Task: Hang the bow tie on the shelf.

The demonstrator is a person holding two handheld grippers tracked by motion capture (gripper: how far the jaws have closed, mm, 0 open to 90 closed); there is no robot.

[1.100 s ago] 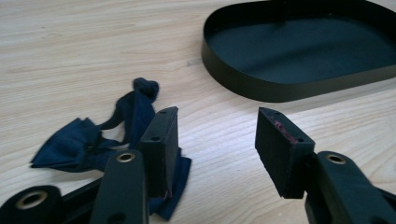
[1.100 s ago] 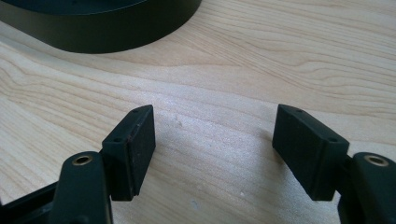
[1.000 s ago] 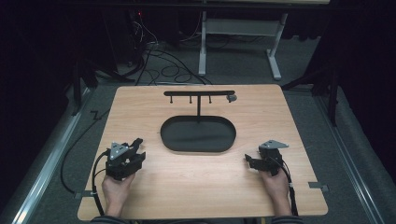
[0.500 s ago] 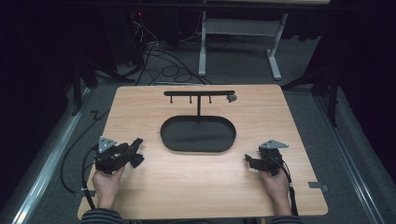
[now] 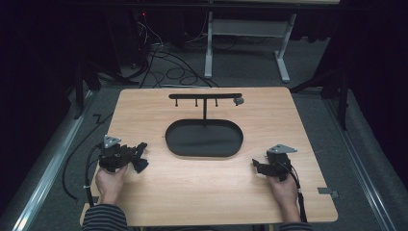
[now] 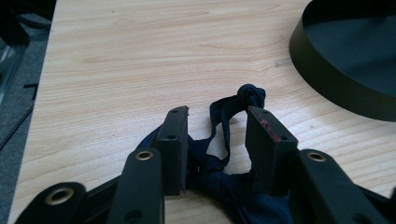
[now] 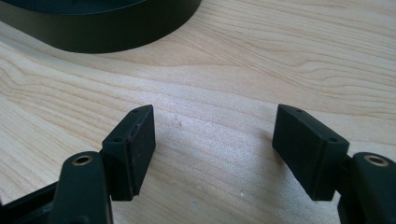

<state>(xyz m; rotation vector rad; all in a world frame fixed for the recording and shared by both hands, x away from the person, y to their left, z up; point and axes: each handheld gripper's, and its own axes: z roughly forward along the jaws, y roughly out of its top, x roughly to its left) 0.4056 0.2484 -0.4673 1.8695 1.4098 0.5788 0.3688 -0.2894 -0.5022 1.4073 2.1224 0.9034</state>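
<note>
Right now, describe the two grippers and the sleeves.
Both the left gripper and right gripper are black with blocky jaws, brass-ringed holes, a grey three-cornered plate on top and a trailing black cable. The sleeves are dark with thin pale stripes.

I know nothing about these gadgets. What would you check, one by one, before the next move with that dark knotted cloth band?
1. Dark knotted band lies between the left hand-held gripper jaws, which have just been closing: ok.
2. Pads already pressing on the band: cannot tell.
3. Right hand-held gripper open, nothing between its jaws: ok.
4. Black stand with its hooks upright behind the oval tray: ok.
5. Band hung on a hook: not ok, it is on the table.
</note>
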